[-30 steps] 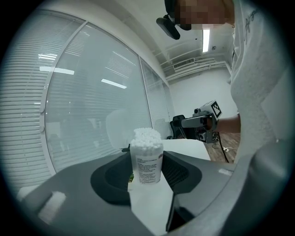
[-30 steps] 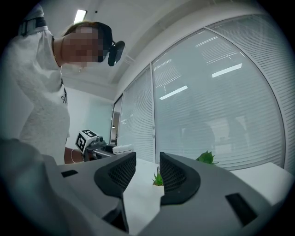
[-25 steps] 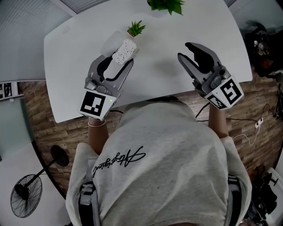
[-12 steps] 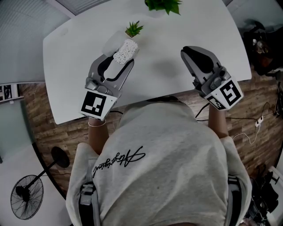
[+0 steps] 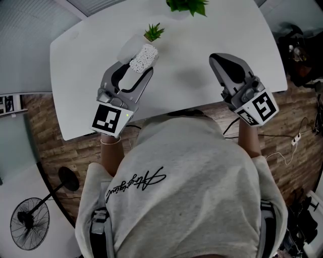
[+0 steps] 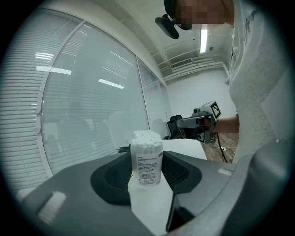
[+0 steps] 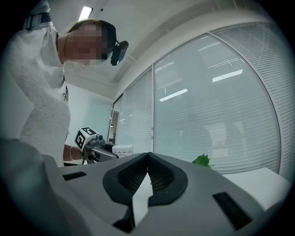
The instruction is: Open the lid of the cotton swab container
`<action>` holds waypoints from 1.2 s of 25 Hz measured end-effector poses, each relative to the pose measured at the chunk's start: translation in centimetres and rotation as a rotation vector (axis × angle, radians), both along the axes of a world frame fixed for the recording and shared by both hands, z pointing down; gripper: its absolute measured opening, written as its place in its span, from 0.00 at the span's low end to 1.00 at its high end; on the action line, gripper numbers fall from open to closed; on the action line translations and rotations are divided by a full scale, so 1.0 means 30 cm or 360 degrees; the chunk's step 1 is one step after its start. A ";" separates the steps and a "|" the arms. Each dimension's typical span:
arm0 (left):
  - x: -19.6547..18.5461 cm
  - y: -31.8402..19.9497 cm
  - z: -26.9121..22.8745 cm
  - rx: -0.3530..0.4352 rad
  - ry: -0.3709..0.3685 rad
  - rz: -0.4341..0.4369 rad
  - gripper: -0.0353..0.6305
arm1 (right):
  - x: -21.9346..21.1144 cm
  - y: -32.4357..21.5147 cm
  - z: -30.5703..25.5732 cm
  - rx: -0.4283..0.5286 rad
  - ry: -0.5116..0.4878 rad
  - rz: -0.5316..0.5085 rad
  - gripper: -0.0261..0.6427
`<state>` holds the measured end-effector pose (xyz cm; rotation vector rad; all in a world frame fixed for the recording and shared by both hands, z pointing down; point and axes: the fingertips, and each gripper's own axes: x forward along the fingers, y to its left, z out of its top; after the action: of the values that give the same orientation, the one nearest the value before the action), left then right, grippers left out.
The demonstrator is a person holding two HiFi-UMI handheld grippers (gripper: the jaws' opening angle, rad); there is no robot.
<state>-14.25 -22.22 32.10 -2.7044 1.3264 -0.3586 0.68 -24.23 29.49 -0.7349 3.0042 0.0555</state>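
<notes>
The cotton swab container [image 5: 143, 56] is a clear tub full of white swabs, standing near the back left of the white table [image 5: 91, 45]. My left gripper [image 5: 137, 66] is shut on its sides. In the left gripper view the container [image 6: 146, 159] stands upright between the pads, its swab tips bare on top. A translucent lid [image 5: 128, 48] lies tipped away on the tub's far left side. My right gripper [image 5: 222, 57] hovers over the table's right part. Its jaws have just been closing and now meet with nothing between them [image 7: 147, 155].
A small potted plant [image 5: 154, 31] stands just behind the container, and a larger plant [image 5: 187, 5] sits at the table's far edge. The table's near edge runs under both grippers. A floor fan [image 5: 29, 221] stands at the lower left.
The right gripper's jaws went from wide open to shut, holding nothing. The left gripper and the container have stayed put.
</notes>
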 end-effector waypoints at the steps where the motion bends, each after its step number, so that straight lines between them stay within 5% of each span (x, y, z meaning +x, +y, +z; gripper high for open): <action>1: 0.000 0.002 -0.001 0.0000 -0.0003 -0.0001 0.34 | 0.001 0.002 0.000 -0.0003 0.0001 -0.0002 0.04; 30: -0.007 -0.003 -0.005 0.0018 -0.0009 0.0000 0.34 | -0.017 0.016 0.022 -0.0025 0.0055 0.0009 0.04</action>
<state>-14.46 -22.31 31.94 -2.6923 1.3227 -0.3580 0.16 -23.74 30.15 -0.7512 3.0390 0.0454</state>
